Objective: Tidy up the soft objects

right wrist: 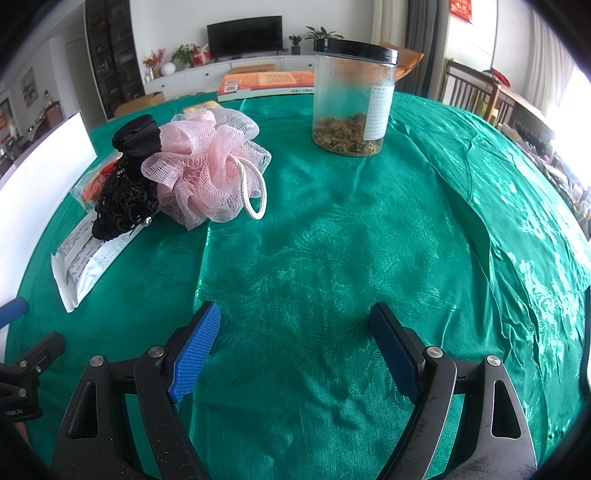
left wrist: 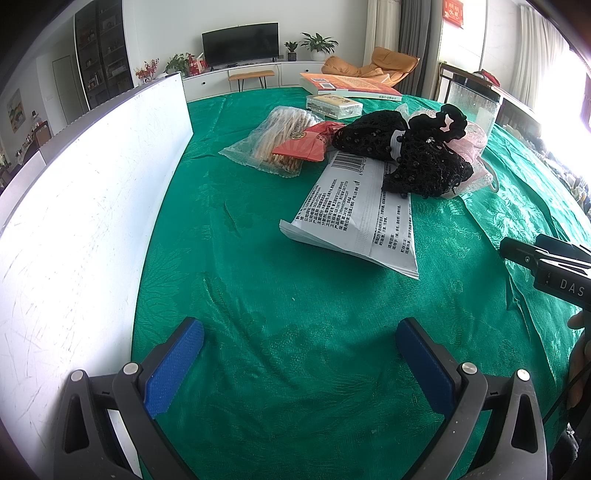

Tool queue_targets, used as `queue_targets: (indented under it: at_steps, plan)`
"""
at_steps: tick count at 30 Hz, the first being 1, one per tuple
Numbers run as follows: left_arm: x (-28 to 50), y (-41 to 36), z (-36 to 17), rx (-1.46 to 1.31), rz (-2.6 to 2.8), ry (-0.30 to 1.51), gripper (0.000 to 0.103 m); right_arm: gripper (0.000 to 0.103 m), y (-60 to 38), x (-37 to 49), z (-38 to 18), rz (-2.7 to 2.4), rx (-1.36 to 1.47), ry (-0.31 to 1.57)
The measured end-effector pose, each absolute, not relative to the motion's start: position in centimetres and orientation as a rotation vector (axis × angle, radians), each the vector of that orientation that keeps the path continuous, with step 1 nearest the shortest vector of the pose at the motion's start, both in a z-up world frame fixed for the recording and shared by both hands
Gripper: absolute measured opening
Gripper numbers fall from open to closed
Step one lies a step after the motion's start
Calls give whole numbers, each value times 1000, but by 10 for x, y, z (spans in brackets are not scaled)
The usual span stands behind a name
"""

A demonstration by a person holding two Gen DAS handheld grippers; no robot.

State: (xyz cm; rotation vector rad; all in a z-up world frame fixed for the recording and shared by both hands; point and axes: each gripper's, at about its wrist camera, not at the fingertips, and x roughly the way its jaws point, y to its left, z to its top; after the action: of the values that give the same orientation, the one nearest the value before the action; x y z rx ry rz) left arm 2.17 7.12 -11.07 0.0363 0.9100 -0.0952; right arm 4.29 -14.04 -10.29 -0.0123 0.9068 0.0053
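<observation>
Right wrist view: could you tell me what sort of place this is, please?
Most likely a home living room: a television on a low white cabinet, potted plants, and a table under a green cloth.

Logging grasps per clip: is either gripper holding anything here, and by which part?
Nothing is held. The left gripper and right gripper both stand open over bare green patterned tablecloth.

Daylight poured in from windows (left wrist: pixel 576 92) on the right, blown out to white glare; the green tablecloth (right wrist: pixel 332 240) shone with a sheen; the white board (left wrist: pixel 74 221) was overexposed; fisheye bending curved the edges, corners vignetted black; focus stayed sharp, shadows soft.
</observation>
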Motion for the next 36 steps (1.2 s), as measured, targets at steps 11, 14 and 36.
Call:
queue_targets:
  at_steps: [11,14,36]
  plan:
    - [22,71,-111,36,-95,910,103,85,-140,43,-103,6,-12,907]
    - [22,71,-111,37,-95,910,103,85,-141,43,-103,6,-12,907]
    - [51,47,-65,-21,-291,981,103,86,-139,43,-103,8,-10,907]
